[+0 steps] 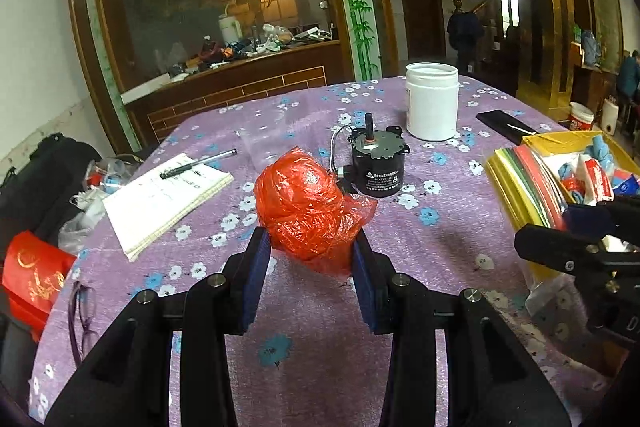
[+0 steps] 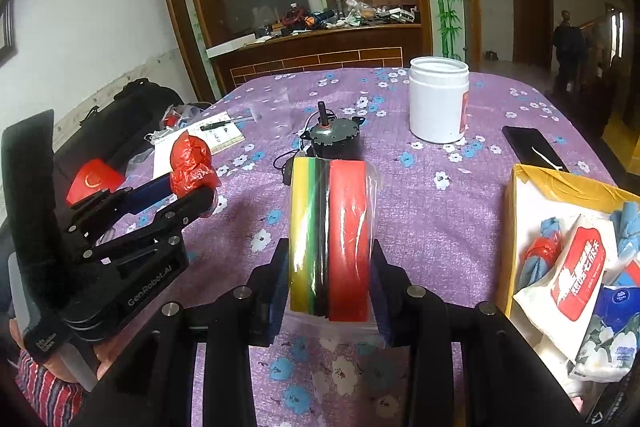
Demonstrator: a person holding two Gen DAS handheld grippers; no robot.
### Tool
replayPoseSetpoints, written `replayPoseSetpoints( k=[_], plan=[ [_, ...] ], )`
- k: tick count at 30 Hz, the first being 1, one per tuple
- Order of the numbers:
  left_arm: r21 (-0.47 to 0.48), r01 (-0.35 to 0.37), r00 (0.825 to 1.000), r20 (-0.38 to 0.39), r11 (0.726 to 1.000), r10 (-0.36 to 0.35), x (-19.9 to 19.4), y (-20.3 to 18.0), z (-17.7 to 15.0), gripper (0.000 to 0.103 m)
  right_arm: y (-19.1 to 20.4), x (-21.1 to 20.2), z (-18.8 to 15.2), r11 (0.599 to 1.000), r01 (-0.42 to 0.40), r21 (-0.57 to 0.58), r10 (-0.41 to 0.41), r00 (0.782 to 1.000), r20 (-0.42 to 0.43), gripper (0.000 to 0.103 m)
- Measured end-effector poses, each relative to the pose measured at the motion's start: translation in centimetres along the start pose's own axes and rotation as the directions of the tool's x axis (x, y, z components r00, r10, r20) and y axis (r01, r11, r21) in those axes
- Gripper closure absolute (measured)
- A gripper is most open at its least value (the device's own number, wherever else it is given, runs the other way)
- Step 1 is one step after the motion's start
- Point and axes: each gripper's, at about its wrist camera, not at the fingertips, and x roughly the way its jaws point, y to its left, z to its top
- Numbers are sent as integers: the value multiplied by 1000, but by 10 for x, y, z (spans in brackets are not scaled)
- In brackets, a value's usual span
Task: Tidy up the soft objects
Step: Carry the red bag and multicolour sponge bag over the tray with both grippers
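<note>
While both my jaws are clenched on cargo, the load sits close: my left gripper point(image 1: 310, 247) squeezes a crumpled red plastic bag point(image 1: 308, 205) between its pads, and my right gripper point(image 2: 330, 267) grips a clear-wrapped stack of yellow, green, black and red tape rolls point(image 2: 330, 239) held above the purple flowered worktop point(image 2: 440, 211). Right of my right jaws waits the yellow cardboard box point(image 2: 560, 183) of soft packets. Ahead stand a black motor point(image 1: 378, 163) and white plastic jar point(image 1: 432, 103). Slick film could slip out, and a wide swing might clip the motor.
</note>
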Motion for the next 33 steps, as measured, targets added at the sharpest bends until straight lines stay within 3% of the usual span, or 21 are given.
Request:
replayPoseSetpoints(
  k=[33],
  plan=[
    [67,-86,994,77,994,80,-14,-14,-4,65,-9,-13,2,999,-25,38,24,999,31,66]
  ],
)
